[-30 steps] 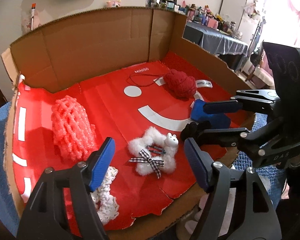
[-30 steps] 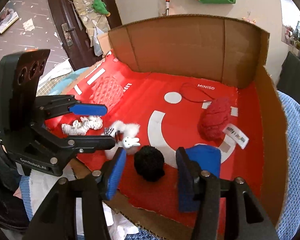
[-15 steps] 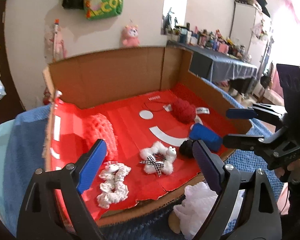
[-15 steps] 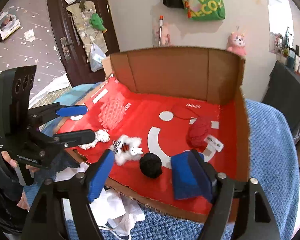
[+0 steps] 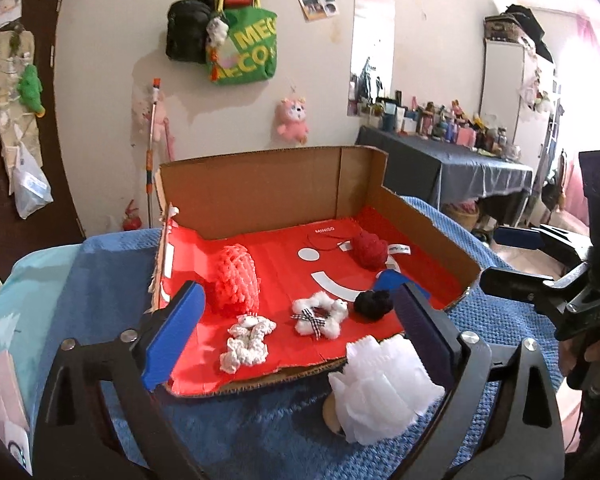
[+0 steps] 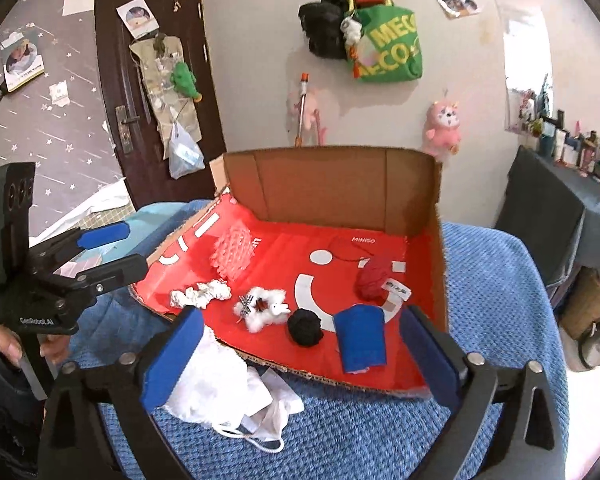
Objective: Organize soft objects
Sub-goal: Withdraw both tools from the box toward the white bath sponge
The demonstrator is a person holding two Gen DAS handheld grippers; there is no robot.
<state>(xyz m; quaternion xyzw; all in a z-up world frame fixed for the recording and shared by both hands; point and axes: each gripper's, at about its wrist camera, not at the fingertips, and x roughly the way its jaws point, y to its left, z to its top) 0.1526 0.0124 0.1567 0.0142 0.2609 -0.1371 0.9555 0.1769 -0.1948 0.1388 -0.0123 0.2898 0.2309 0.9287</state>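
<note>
Left wrist view: the left gripper (image 5: 300, 332) is held tilted downward before the cardboard box (image 5: 268, 184), its jaws opening with nothing between them. The right gripper (image 6: 300, 354) is posed likewise, jaws opening and empty. On the box's red floor are seen a white scrunchie (image 5: 246, 342), a fluffy white hair tie (image 5: 320, 314), a black pom (image 5: 374, 304), a blue cloth (image 6: 362, 338), pink mesh (image 5: 236, 280) and red yarn (image 5: 370, 250) farthest back.

Daylight flooding in from the right, blowing out pink at that edge, fisheye bending walls, corners vignetting dark, centre staying sharp, shadows lying soft.
</note>
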